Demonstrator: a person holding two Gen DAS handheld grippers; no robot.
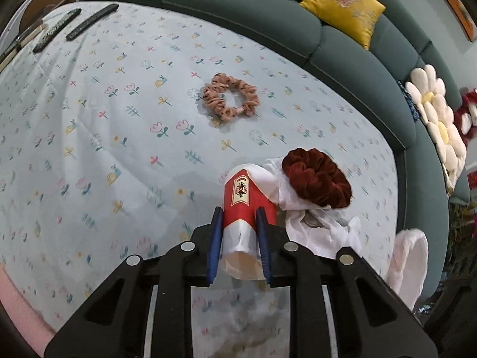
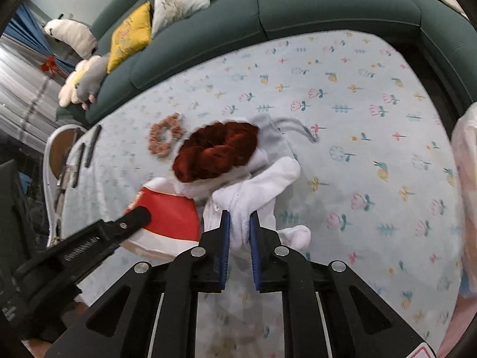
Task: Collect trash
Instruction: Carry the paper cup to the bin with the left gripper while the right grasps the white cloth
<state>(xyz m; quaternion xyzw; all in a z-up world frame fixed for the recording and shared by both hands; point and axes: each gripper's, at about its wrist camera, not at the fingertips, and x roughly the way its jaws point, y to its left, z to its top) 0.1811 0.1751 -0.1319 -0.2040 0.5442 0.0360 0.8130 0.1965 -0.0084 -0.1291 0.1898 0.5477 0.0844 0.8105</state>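
Paper cup (image 1: pixel 243 205) squeezed in left tool (image 1: pixel 240 223)

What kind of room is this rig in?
Likely a home living room: a green sofa with a yellow cushion curves around a table under a flower-print cloth, with remote controls near its edge.

Left tongs (image 1: pixel 240 226) and right tongs (image 2: pixel 240 223) both clamped, angled downward.

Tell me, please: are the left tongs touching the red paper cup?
Touching. In the left wrist view, the left tongs have both blue pads pressed against the sides of the red paper cup.
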